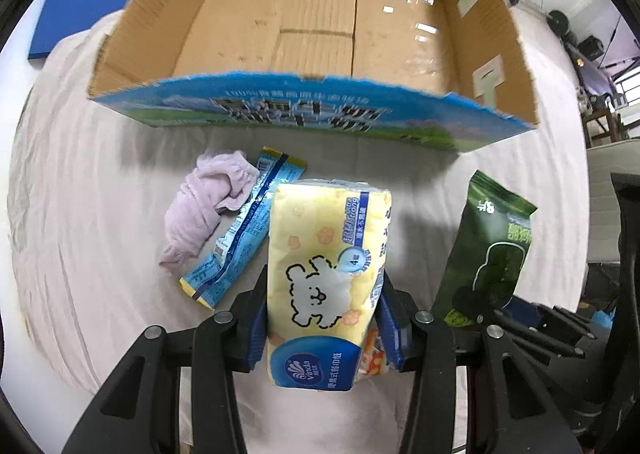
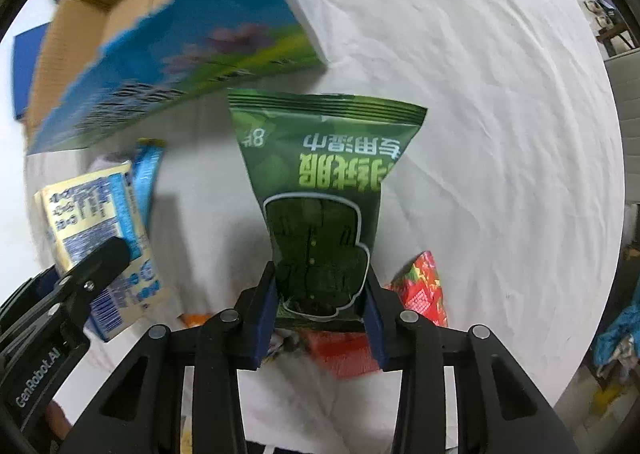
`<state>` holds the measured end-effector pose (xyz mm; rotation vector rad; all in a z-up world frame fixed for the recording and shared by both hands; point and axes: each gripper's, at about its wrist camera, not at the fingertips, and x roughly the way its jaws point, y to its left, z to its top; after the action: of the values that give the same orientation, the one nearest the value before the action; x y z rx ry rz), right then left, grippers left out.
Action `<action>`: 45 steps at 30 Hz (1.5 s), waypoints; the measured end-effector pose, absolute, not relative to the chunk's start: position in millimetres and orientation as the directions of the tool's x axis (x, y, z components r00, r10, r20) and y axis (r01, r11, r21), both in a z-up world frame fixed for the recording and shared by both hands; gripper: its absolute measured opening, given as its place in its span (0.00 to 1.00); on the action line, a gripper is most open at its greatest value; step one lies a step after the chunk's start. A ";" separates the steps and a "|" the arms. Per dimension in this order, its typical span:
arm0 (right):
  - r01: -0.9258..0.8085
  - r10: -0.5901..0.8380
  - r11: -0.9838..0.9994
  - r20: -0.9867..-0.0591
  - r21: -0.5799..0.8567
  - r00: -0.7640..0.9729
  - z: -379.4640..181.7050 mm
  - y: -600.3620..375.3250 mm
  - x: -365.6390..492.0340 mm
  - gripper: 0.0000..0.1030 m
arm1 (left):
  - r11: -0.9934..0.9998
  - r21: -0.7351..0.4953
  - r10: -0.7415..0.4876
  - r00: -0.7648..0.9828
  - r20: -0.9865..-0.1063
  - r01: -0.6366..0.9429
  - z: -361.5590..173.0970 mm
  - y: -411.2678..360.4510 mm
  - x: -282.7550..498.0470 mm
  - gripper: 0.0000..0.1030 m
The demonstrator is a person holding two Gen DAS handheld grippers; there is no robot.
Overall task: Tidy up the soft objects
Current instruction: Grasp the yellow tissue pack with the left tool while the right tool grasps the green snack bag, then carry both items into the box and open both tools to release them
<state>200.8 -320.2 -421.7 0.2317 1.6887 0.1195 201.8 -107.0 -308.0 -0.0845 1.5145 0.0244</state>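
My left gripper (image 1: 324,294) is shut on a yellow tissue pack (image 1: 328,254) with a cartoon dog print, held off the white cloth. My right gripper (image 2: 320,286) is shut on the lower end of a green wet-wipe pack (image 2: 320,173), which stands up between the blue pads. The same green pack (image 1: 492,246) shows at the right of the left wrist view, and the tissue pack (image 2: 92,213) at the left of the right wrist view. An open cardboard box (image 1: 280,105) with a blue printed front wall lies just beyond both packs; its inside is bare.
A pink cloth (image 1: 204,205) and a blue snack packet (image 1: 248,221) lie on the white sheet in front of the box. A red packet (image 2: 420,286) lies under my right gripper. A blue board (image 1: 80,5) sits at the far left. The table's edge curves at the right.
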 end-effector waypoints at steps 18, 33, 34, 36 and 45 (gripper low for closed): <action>-0.061 0.401 0.916 -0.910 0.397 0.105 -273.3 -340.0 175.7 0.38 | 0.992 -0.120 -0.104 0.253 -0.962 -0.047 -180.0 -97.4 215.2 0.42; -0.043 0.316 0.949 -0.933 0.313 0.172 -275.1 -284.7 285.6 0.38 | 0.977 -0.211 -0.203 0.197 -0.959 -0.019 -187.2 -41.5 364.3 0.42; -0.038 0.313 0.950 -0.936 0.311 0.163 -261.2 -273.6 304.1 0.38 | 0.976 -0.219 -0.212 0.181 -0.960 -0.017 -194.3 -39.9 376.4 0.42; -0.028 0.290 0.957 -0.947 0.289 0.141 -277.8 -261.9 329.7 0.38 | 0.973 -0.230 -0.225 0.149 -0.963 -0.020 -211.9 -37.6 399.5 0.42; 0.011 0.190 0.982 -0.981 0.191 0.047 -366.5 -237.6 425.7 0.38 | 0.961 -0.276 -0.276 -0.011 -0.961 -0.021 -299.1 -47.5 474.8 0.42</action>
<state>425.7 -237.6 -366.5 0.1620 1.5197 0.1376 474.8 -47.5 -299.1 -0.2352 1.5739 -0.2041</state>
